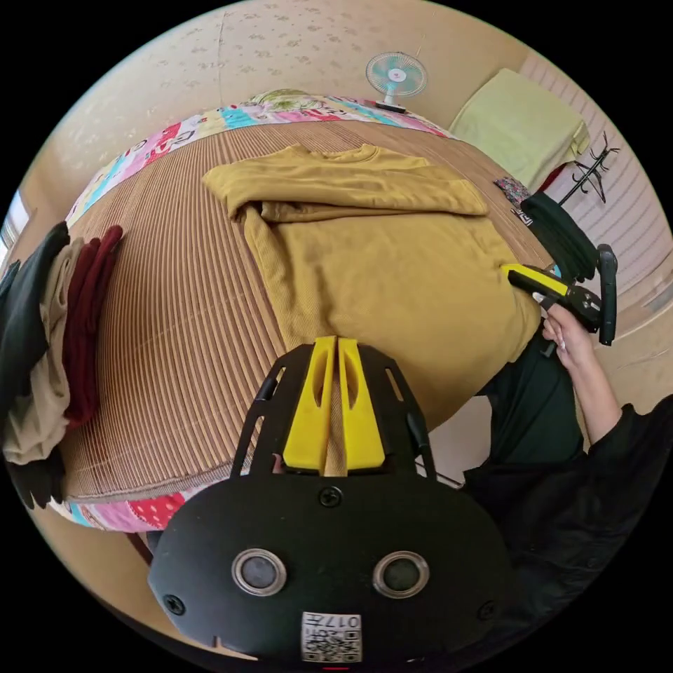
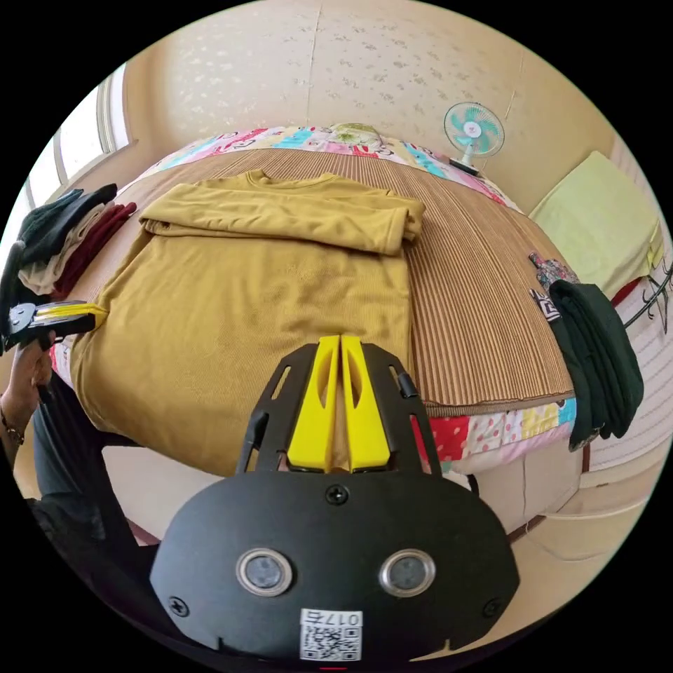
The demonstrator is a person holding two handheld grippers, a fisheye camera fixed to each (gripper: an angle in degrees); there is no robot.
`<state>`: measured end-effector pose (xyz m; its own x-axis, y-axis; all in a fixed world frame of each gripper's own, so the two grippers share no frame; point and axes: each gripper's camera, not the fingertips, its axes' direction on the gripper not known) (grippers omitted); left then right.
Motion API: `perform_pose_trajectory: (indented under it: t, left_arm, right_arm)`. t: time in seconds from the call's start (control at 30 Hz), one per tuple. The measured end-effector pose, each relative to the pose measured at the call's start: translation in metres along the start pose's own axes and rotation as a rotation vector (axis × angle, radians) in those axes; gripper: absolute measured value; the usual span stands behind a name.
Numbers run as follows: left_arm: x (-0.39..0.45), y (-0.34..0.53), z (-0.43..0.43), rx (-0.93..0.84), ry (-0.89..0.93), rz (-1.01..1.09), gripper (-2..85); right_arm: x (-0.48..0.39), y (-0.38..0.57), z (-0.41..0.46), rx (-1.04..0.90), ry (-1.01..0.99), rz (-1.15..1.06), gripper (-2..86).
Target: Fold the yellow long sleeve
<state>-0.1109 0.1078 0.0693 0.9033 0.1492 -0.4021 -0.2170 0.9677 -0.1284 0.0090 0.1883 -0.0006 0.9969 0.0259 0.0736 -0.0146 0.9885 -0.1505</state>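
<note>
A mustard-yellow long-sleeved knit top (image 1: 378, 259) is lying spread across a ribbed tan mat (image 1: 175, 294) on a bed edged with a patchwork quilt of many colours (image 2: 505, 427), its neckline toward the far wall and its hem hanging over the near edge. Both sleeves are lying folded across the chest in a band, so the sleeve step looks finished and the lengthwise fold of the body appears to be the one in hand.

The left gripper (image 1: 335, 347), black-framed with yellow jaws, is sitting at one lower corner of the top with its jaws pressed together; cloth seems caught between them at the hem, though the pinch itself is hard to confirm. The right gripper (image 2: 340, 343) is doing the same at the opposite lower corner, jaws drawn together on the hem edge. Each is also appearing at the margin of the other's view, held by a hand (image 1: 571, 336) in a dark sleeve.

Stacks of folded dark, beige and maroon clothes (image 1: 56, 336) are waiting at one end of the mat, a dark folded garment (image 2: 599, 350) at the other, and a small pale-blue fan (image 2: 474, 132) is standing by the wall.

The next move, by the look of it, is calling for both corners to be lifted evenly and carried up toward the neckline, keeping the hem taut so the sleeve band is not dragged askew.
</note>
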Motion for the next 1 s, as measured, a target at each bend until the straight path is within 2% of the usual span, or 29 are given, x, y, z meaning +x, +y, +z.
perform_pose_trajectory:
  t: [0.1,0.2,0.3,0.37,0.43,0.47,0.6,0.73,0.8,0.87,0.9,1.0]
  left_arm:
    - [0.005,-0.060,0.018,-0.078,-0.056,0.068,-1.0]
    - [-0.005,-0.118,0.034,-0.085,-0.179,0.094,-1.0]
    - [-0.048,-0.149,0.024,-0.104,-0.043,-0.085,-0.7]
    - [-0.072,-0.129,-0.021,0.091,0.142,-0.150,0.1]
    - [-0.079,-0.095,-0.053,0.214,0.192,-0.134,2.7]
    - [-0.081,-0.071,-0.068,0.236,0.175,-0.134,5.5]
    - [-0.091,-0.004,-0.085,0.178,0.171,-0.195,12.1]
    - [-0.097,0.035,-0.085,0.114,0.216,-0.251,13.5]
    - [-0.099,0.036,-0.075,0.091,0.263,-0.281,13.3]
    - [-0.102,0.031,-0.075,0.113,0.286,-0.318,10.8]
    - [-0.104,0.028,-0.074,0.097,0.292,-0.322,9.3]
    - [-0.118,0.023,-0.082,0.027,0.393,-0.357,5.3]
  right_arm:
    - [-0.007,-0.066,0.018,-0.049,0.036,0.037,0.4]
    - [0.006,-0.122,0.031,-0.080,-0.051,0.005,0.4]
    - [0.055,-0.146,0.011,-0.171,-0.245,0.112,0.7]
    - [0.089,-0.126,-0.028,-0.043,-0.326,0.169,1.0]
    - [0.123,-0.074,-0.074,0.123,-0.353,0.175,1.7]
    - [0.130,-0.059,-0.082,0.143,-0.351,0.171,2.0]
    - [0.175,0.025,-0.096,0.077,-0.324,0.267,7.1]
    - [0.195,0.054,-0.085,0.044,-0.468,0.376,9.7]
    - [0.194,0.047,-0.068,-0.034,-0.537,0.401,9.5]
    - [0.194,0.044,-0.068,-0.068,-0.442,0.469,8.7]
    - [0.195,0.041,-0.074,-0.084,-0.458,0.459,6.9]
    - [0.212,0.044,-0.090,-0.159,-0.622,0.457,4.4]
